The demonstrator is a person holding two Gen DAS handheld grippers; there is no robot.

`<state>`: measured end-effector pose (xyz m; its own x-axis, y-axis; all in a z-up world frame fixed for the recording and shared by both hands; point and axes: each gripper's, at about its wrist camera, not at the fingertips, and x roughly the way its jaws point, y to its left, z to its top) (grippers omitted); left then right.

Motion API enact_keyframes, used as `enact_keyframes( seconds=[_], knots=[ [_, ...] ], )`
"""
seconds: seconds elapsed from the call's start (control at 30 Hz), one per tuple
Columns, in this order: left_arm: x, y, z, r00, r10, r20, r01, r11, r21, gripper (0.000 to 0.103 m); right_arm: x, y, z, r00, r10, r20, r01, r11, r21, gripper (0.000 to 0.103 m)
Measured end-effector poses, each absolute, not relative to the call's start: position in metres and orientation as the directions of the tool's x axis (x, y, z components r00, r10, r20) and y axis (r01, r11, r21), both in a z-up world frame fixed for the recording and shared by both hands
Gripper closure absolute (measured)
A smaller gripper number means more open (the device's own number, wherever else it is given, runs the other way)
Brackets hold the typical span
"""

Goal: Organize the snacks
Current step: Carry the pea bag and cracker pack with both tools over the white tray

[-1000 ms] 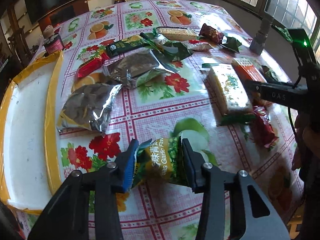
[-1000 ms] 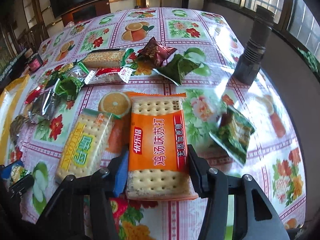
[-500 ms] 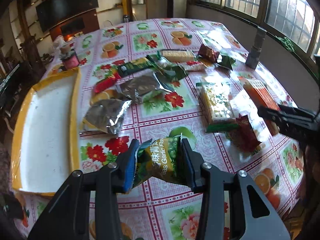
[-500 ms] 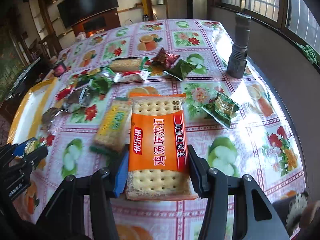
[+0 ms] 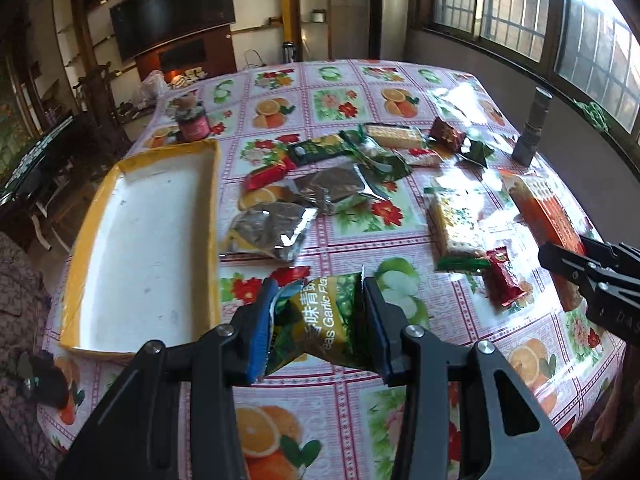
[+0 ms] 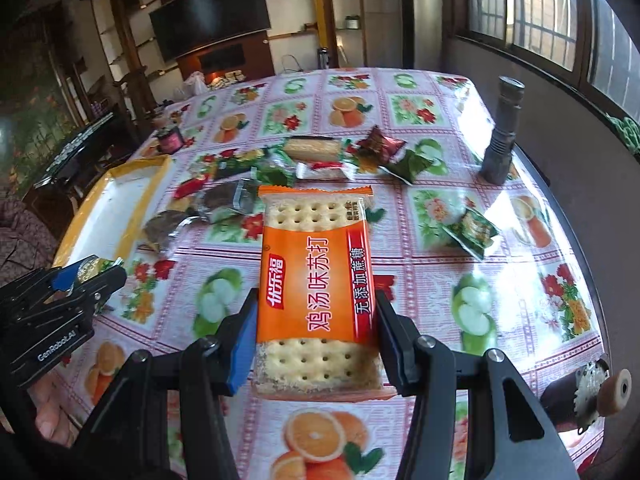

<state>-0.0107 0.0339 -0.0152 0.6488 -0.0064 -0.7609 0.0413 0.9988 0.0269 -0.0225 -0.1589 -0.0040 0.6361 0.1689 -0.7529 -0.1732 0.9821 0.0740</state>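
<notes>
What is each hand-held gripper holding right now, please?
Left hand-held gripper: closed on the green pea packet.
Right hand-held gripper: closed on the orange cracker pack.

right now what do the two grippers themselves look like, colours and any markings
Both are matte black, angular frames with silver screws. Each has one blue pad on its left finger. The left gripper carries white "GenRobotAI" lettering; the right gripper shows partial "DAS" lettering.

Two silver foil bags (image 5: pixel 268 230) lie ahead of the left gripper (image 5: pixel 320 320). Three cracker packs show: one orange (image 6: pixel 316 288) clamped in the right gripper (image 6: pixel 316 340), two lying beyond it. One tray (image 5: pixel 212 200), one flashlight (image 6: pixel 502 132) and one small jar (image 5: pixel 194 122) complete the count.
</notes>
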Motion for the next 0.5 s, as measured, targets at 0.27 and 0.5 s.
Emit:
enact_keyframes(
  seconds=[0.27,0.5],
  knots=[
    [-0.021,0.067,-0.004,0.667,0.031,-0.745,-0.028,0.999,0.017,0.059,-0.028,-0.115,0.008,0.641,0.222,-0.735,-0.257,0.964,0.067,0.05],
    [-0.028,0.094,0.0,0.676,0.048,-0.735,-0.071,0.997,0.001,0.059,-0.03,-0.078,0.013,0.637,0.259,-0.726,-0.318,0.946,0.059,0.05]
  ],
)
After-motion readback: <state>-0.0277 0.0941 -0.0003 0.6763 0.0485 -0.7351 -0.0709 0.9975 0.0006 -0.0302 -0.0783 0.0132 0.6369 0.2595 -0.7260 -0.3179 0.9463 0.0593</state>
